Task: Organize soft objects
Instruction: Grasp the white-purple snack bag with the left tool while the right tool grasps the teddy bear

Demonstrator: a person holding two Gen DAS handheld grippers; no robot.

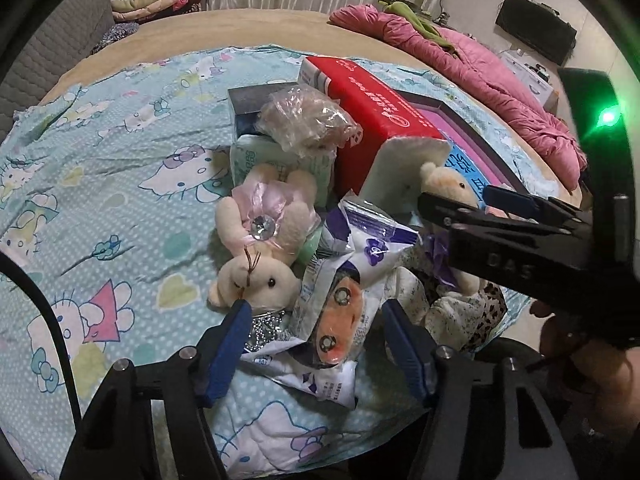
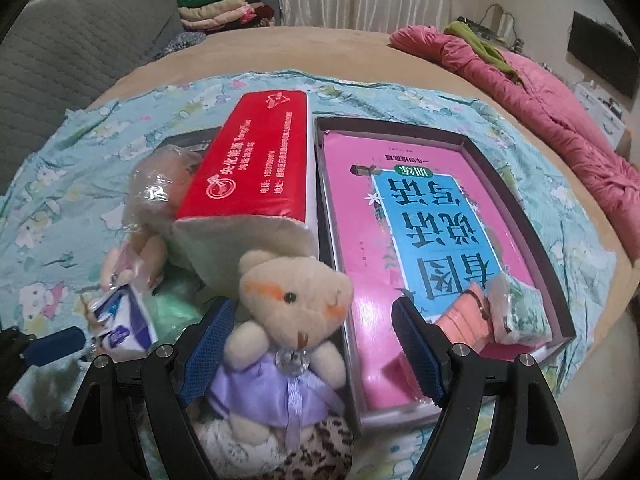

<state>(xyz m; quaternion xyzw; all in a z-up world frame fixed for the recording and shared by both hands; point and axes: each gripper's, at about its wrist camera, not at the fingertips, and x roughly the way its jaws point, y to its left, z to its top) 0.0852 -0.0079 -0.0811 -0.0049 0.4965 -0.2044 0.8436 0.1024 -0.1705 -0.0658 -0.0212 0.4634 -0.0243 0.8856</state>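
Your left gripper (image 1: 316,334) hangs over the near end of the pile with its blue pads apart, straddling a crumpled white and purple packet (image 1: 340,280) with an orange patch showing; neither pad presses on it, so these tongs are open. Just left of that packet lies a cream plush bunny in a pink dress (image 1: 260,240), face toward you, its head close beside your left pad. Your right gripper (image 2: 312,340) is open as well, its pads standing either side of a cream teddy bear in a purple dress (image 2: 288,320); the left pad sits close to the bear's shoulder, the right one well clear, over the edge of the dark tray (image 2: 516,184). The bear sits on leopard-print and lace fabric (image 2: 316,448) at the near edge. Behind it a red tissue pack (image 2: 256,156) leans on the pile, with a clear bag holding something beige (image 2: 160,192) to its left. Right of the pack, the tray holds a pink book with a blue panel (image 2: 432,232), and a small wrapped bundle (image 2: 516,308) rests on its near right corner. Everything lies on a pale blue cartoon-cat sheet (image 1: 100,168) spread over the bed, with a pink quilt (image 2: 560,112) bunched far right.
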